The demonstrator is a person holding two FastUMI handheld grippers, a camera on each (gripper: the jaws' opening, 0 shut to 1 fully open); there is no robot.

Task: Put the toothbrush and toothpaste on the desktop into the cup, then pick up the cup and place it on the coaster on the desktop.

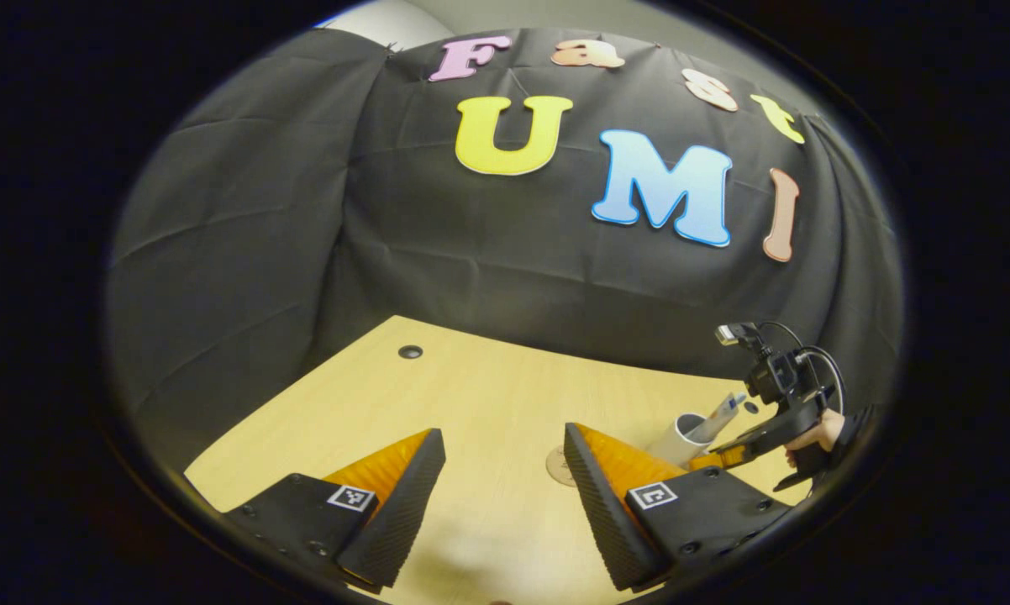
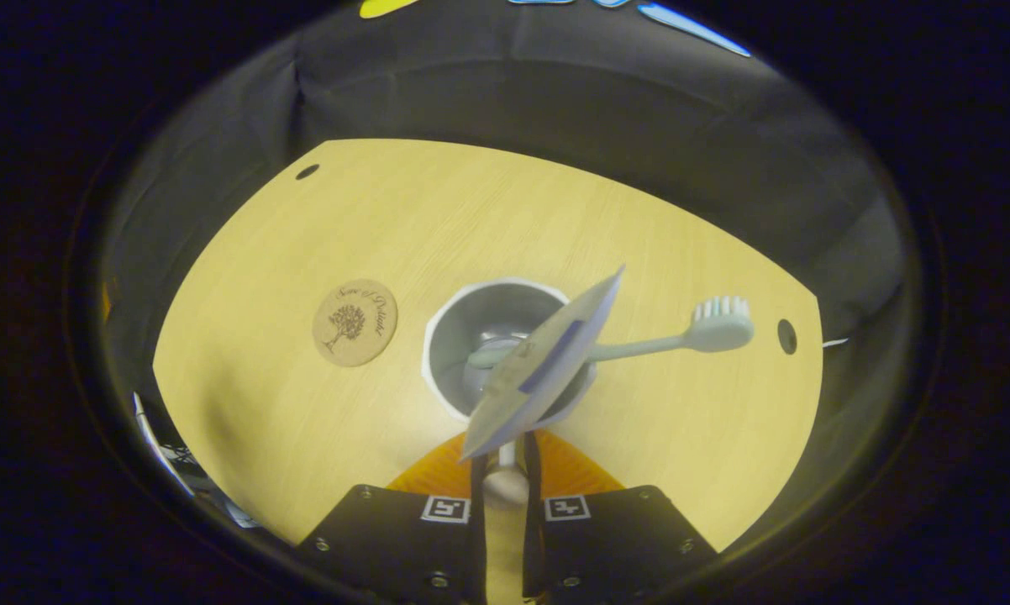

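Step in hand — toothpaste [image 2: 547,361] into cup [image 2: 450,336]. Right gripper [image 2: 505,475] pinches the tube's cap end above the rim; toothbrush [image 2: 681,338] already inside, head toward 3 o'clock. Coaster [image 2: 355,323] at 9 o'clock of cup. Left gripper [image 1: 501,496] spread, idle. Next, I judge: lower, release — then grasp cup.

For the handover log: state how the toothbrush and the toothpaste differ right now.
The toothbrush stands free inside the cup, leaning on its rim, head up; the toothpaste is pinched near its cap end by the right gripper above the cup. The toothbrush is a slim stick; the toothpaste is a wide, flat tube. Both are over the cup's mouth.
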